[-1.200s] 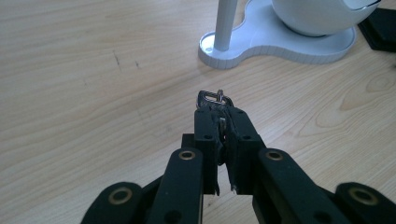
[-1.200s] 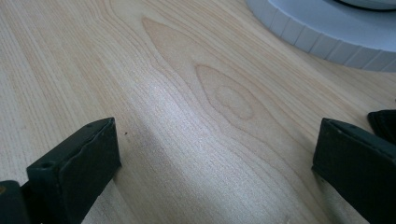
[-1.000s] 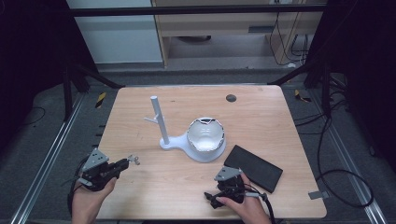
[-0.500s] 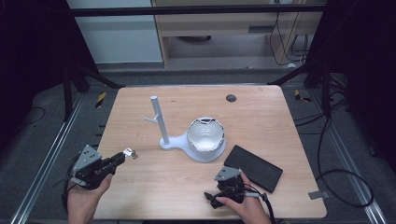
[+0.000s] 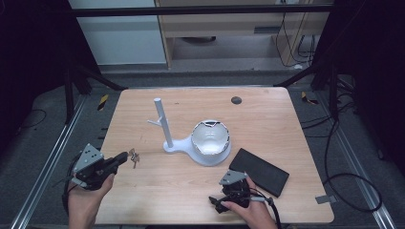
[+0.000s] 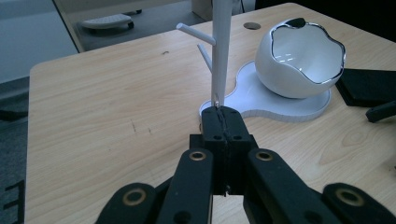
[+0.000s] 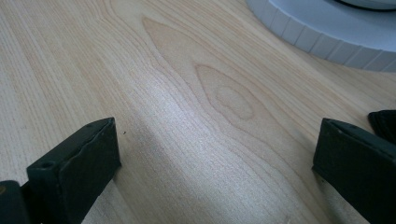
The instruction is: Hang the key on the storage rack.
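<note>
The left gripper (image 5: 125, 157) pinches a small silvery metal key bunch (image 5: 134, 157), its jaws having just closed. The right gripper (image 5: 216, 202) rests wide open on the light wooden table (image 5: 267, 119).

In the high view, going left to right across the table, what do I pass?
Left hand-held gripper shut on small metal keys → white stand post → white bowl → black flat case.

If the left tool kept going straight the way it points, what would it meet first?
Probably the upright post of the white stand, dead ahead of the left tool, which is shut on small keys. Depth is uncertain.
</note>
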Available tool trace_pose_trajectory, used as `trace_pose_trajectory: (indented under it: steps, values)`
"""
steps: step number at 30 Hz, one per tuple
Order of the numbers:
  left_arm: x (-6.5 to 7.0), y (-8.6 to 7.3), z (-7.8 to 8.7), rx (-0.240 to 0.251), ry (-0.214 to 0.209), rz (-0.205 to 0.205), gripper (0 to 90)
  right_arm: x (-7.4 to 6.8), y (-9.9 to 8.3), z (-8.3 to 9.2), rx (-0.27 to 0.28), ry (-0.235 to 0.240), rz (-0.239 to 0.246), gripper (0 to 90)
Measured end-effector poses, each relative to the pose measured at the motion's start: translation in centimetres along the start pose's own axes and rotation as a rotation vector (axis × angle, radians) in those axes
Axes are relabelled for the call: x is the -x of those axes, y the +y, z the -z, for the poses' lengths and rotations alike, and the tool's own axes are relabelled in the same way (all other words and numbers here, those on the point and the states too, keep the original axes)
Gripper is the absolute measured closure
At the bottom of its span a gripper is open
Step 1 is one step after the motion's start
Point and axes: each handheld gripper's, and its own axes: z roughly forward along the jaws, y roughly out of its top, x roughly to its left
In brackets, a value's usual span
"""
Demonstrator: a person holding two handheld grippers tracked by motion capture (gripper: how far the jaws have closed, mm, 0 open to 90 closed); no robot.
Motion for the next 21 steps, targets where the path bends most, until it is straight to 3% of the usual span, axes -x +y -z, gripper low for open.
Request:
trace_pose_trajectory:
  steps: [12,21]
  values:
    - [0.4,3.2,1.2,0.047,0.007,-0.041,89.8,0.0,0.0,0.0,0.001,0.0,0.0,0.6]
    - [0.7,5.2,1.5,0.018,0.003,-0.079,89.8,0.0,0.0,0.0,0.0,0.0,0.0,0.6]
